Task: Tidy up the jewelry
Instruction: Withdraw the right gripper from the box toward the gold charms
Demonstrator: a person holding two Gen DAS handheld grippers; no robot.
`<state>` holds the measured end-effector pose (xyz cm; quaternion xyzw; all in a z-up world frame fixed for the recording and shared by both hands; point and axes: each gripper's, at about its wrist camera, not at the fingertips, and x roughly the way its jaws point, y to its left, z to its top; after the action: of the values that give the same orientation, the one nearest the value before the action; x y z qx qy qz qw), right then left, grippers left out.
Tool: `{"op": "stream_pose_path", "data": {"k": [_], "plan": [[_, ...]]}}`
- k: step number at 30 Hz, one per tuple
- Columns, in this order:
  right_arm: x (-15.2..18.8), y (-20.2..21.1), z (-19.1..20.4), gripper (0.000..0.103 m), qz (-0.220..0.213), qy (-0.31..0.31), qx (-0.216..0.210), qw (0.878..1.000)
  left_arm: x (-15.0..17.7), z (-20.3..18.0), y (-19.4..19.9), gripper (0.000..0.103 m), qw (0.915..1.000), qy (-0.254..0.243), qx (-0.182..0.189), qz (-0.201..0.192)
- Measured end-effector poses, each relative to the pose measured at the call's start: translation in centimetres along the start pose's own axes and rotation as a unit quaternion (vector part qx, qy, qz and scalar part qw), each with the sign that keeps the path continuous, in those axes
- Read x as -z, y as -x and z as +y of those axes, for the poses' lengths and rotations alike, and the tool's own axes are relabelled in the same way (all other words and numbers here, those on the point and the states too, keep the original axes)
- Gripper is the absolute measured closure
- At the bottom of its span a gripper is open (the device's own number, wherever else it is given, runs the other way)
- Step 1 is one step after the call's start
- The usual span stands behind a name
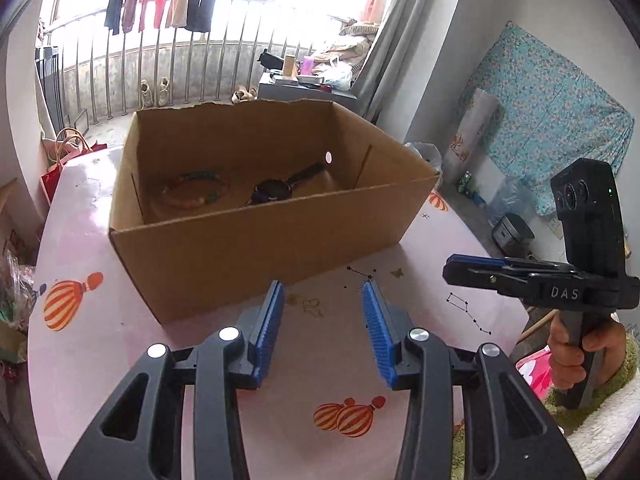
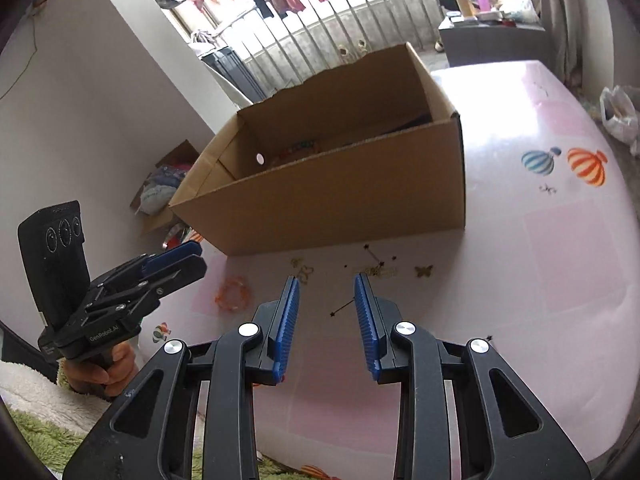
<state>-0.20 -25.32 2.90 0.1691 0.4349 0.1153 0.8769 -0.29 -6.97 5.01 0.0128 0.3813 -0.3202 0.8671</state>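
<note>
An open cardboard box (image 1: 256, 248) stands on the pink table. Inside it lie a colourful beaded bracelet (image 1: 194, 192) and a dark watch (image 1: 276, 191). My left gripper (image 1: 324, 288) hovers just in front of the box's near wall, open, with nothing between its blue pads. A hand holds my right gripper (image 1: 451, 268) off to the right. In the right wrist view the box (image 2: 332, 196) is ahead and an orange bracelet (image 2: 234, 294) lies on the table to the left. My right gripper (image 2: 326, 280) is open and empty. My left gripper (image 2: 194, 258) is beside the orange bracelet.
Small gold shapes (image 2: 376, 271) lie on the pink tablecloth (image 2: 540, 240) in front of the box; I cannot tell whether they are print or jewelry. Balloon prints decorate the cloth. The table edge curves away on the right. A green and white towel (image 2: 44, 436) lies by the near edge.
</note>
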Motion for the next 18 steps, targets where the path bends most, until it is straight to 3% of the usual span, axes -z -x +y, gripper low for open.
{"op": "stream_pose_path", "data": {"k": [3, 7, 12, 18], "plan": [[0.5, -1.2, 0.5, 0.075, 0.011, 0.006, 0.013, 1.0, 0.2, -0.3, -1.8, 0.064, 0.9991, -0.017, -0.038, 0.008], [0.4, -2.2, 0.7, 0.075, 0.021, 0.012, 0.012, 1.0, 0.7, -0.6, -4.0, 0.078, 0.9953, -0.056, -0.076, 0.019], [0.3, -3.3, 0.1, 0.075, 0.036, 0.005, 0.008, 0.999, 1.0, -0.8, -6.4, 0.088, 0.991, -0.09, -0.09, 0.043], [0.1, -4.4, -0.6, 0.075, 0.049, -0.007, 0.01, 0.999, 0.7, -0.6, -7.6, 0.089, 0.9891, -0.099, -0.092, 0.057]]}}
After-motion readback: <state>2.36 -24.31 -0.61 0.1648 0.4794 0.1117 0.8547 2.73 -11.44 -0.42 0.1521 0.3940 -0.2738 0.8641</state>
